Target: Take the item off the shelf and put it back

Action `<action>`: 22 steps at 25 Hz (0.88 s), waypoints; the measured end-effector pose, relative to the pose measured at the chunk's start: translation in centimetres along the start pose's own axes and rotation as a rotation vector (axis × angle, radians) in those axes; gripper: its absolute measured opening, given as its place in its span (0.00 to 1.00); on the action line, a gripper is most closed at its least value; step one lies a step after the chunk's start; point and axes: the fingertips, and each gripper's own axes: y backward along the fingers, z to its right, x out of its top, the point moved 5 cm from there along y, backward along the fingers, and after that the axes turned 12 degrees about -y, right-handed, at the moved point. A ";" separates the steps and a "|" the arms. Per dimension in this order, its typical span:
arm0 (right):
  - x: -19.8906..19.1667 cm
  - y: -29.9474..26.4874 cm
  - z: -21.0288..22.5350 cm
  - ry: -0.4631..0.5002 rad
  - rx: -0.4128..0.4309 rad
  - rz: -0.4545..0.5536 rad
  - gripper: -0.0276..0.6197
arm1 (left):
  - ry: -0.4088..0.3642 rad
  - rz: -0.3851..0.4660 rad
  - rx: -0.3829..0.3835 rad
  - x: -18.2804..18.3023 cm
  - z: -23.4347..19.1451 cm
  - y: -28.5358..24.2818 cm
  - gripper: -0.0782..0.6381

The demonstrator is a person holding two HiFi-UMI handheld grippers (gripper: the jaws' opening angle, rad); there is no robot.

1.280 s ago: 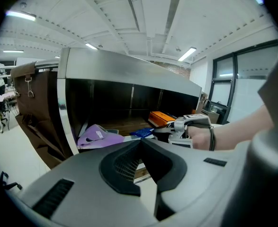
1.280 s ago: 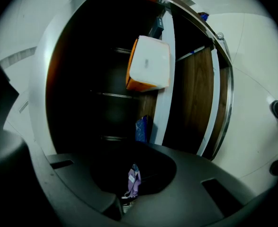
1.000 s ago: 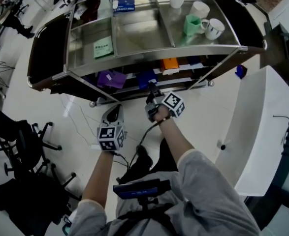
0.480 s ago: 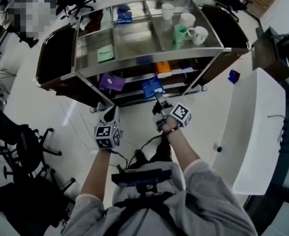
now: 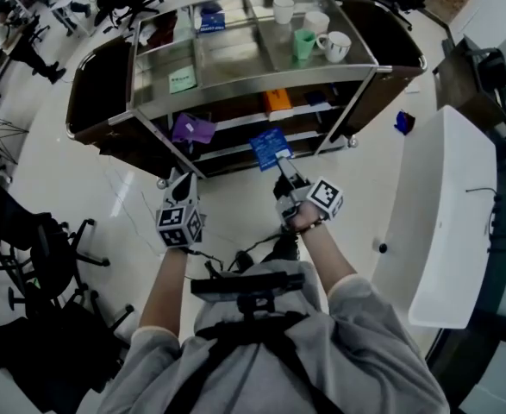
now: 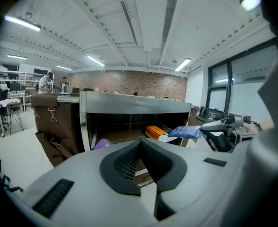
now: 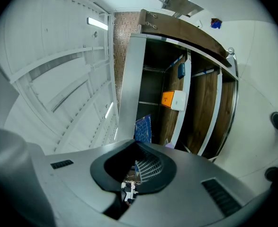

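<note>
While left hand-held gripper [image 5: 177, 182] hangs closed, right hand-held gripper [image 5: 283, 161] pinches blue packet [image 5: 267, 146] near shelved orange box [image 5: 276, 102].

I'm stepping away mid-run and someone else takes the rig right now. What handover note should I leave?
Right claw: shut on the flat blue packet, held in the air in front of the steel shelf cart.
Left claw: shut, nothing in it, held back from the cart.
Done: the packet is off the shelf.
Left: put it back on the shelf, let go and back the claw out.
</note>
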 end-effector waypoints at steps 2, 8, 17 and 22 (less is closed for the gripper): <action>-0.3 1.1 -0.3 0.005 0.005 -0.001 0.05 | 0.003 0.003 0.006 0.0 0.0 0.6 0.12; -1.3 3.3 -0.2 0.006 0.021 -0.003 0.05 | 0.004 0.011 0.016 -0.5 0.3 2.2 0.12; -1.7 4.1 0.4 -0.008 0.020 -0.004 0.05 | -0.031 0.016 0.019 -0.6 0.8 3.1 0.12; -1.5 4.1 0.8 -0.011 0.010 0.003 0.05 | -0.008 0.021 0.014 -0.7 1.0 3.0 0.12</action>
